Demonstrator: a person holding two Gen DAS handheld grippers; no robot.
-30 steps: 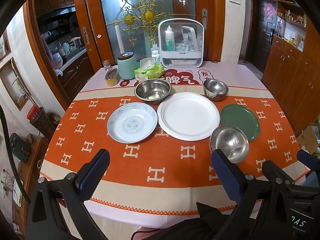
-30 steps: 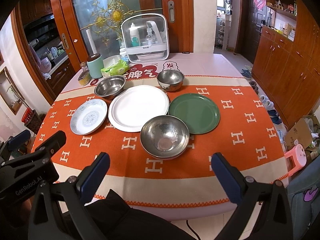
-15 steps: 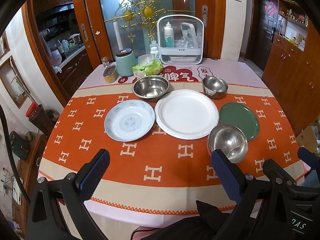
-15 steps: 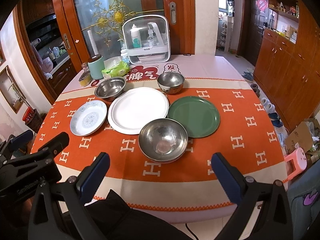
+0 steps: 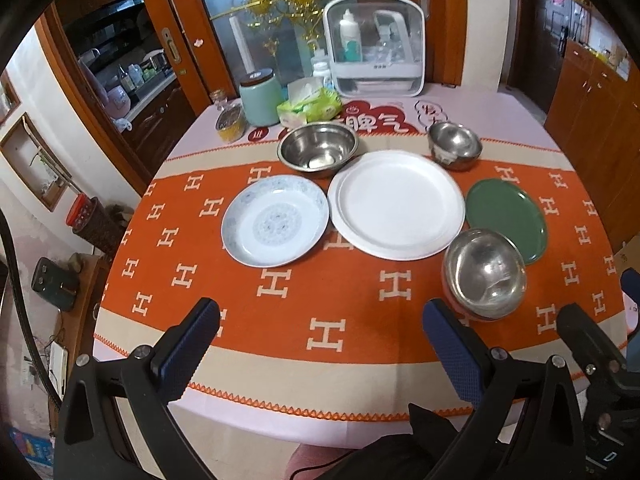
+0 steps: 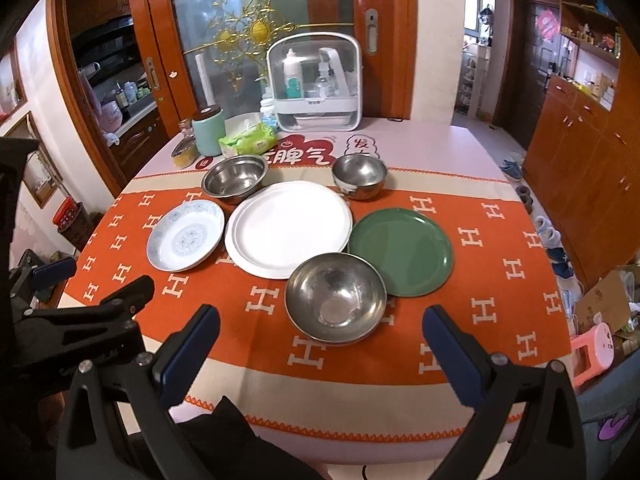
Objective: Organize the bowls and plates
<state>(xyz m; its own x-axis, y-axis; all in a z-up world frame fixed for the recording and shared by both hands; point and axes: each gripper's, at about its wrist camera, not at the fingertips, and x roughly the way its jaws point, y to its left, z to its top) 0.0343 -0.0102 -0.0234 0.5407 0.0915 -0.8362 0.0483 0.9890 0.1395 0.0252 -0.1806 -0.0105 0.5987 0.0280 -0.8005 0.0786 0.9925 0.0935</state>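
Observation:
On the orange tablecloth lie a blue-patterned plate [image 5: 276,225] [image 6: 185,235], a large white plate [image 5: 396,204] [image 6: 289,227] and a green plate [image 5: 506,219] [image 6: 401,251]. Three steel bowls stand around them: a wide bowl [image 5: 318,149] [image 6: 234,178] at the back left, a small bowl [image 5: 455,145] [image 6: 359,176] at the back right, and a near bowl [image 5: 484,273] [image 6: 336,297]. My left gripper [image 5: 318,326] and right gripper [image 6: 320,326] hover open over the table's near edge, both with nothing between the fingers.
At the far end stand a clear-lidded white caddy [image 5: 374,50] with bottles, a mint jar [image 5: 260,98], a tissue pack [image 5: 310,105] and a small tin [image 5: 231,123]. Wooden cabinets [image 6: 580,160] line the right side, and a cardboard box [image 6: 610,300] sits on the floor.
Both grippers have drifted slightly, so the dishes sit a little differently in each view. No dish has moved, and both grippers stay open.

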